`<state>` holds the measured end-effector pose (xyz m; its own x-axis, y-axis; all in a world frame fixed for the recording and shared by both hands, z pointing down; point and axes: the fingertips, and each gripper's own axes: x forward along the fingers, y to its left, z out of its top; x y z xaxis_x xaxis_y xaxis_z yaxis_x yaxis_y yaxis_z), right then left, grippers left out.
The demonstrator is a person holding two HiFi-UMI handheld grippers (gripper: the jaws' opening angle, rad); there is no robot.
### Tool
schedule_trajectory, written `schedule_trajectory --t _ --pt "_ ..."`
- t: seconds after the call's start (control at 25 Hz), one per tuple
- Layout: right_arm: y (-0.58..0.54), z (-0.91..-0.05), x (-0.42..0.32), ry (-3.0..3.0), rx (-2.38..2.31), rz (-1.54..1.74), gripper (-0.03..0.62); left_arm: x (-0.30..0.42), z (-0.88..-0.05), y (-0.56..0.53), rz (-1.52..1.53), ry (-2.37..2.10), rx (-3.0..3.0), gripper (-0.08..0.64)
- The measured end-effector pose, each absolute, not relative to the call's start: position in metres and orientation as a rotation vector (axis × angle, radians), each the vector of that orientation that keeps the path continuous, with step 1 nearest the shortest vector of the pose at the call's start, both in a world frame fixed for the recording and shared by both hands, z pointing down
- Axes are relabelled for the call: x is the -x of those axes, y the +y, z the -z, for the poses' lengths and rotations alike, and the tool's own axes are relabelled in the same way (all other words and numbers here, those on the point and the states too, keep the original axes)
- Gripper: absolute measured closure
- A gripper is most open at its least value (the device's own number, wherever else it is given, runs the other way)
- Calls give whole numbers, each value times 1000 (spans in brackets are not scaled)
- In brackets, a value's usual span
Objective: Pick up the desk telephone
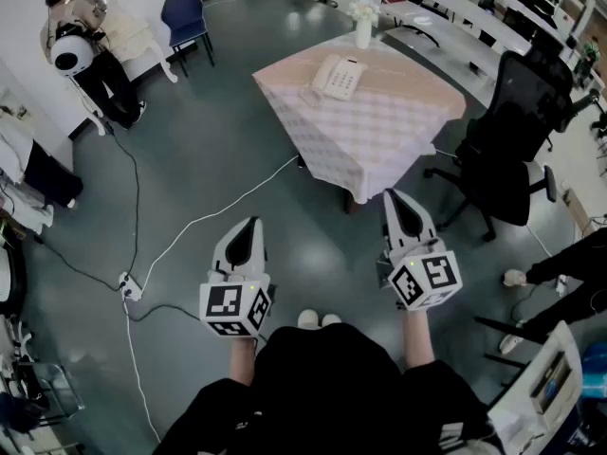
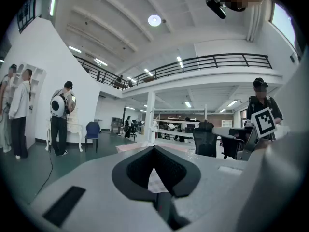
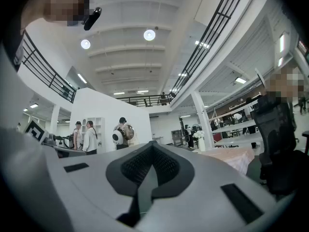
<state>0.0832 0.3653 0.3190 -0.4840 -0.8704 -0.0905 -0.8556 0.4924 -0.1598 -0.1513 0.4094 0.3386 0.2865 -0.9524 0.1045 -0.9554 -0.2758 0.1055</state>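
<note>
Scanning head view, biggest first: grey-green floor (image 1: pixel 218 159) takes up most of the frame. Table (image 1: pixel 313 112) with pink checked cloth sits upper centre. Black office chair (image 1: pixel 512 150) stands at the table's right side, close to it. Rows of long desks (image 1: pixel 474 17) run along upper right. A person (image 1: pixel 85 45) with a white round device stands upper left, blue chair (image 1: pixel 185 17) just right of them. White cable (image 1: pixel 209 216) runs across the floor from under the table down to a power strip (image 1: pixel 130 287) at lower left, passing left of the left gripper. Vase of white flowers (image 1: pixel 363 22) is on the table's far corner.

Desk telephone (image 1: pixel 339 76), cream, handset on cradle, lies on the table's far-left part, just below the vase in frame.

Left gripper (image 1: pixel 249 226) and right gripper (image 1: pixel 398 200) are held low in frame, both pointing up-frame toward the table. Jaws fully together on both, nothing gripped, as seen on left gripper (image 2: pixel 154 149) and right gripper (image 3: pixel 152 143) in their own views. Phone is well apart from both, up-frame, with floor and the near half of the tabletop between.
</note>
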Motion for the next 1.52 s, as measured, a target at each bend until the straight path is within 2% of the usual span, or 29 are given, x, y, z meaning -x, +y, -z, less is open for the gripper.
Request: schedule_trajectory --t 1.04,1.52 --pt "328 -341 -120 2545 1503 266 600 113 -352 389 -59 -1814 -2337 560" --pt "274 -353 -125 2526 1544 288 600 102 -364 324 -92 -1745 -2359 561"
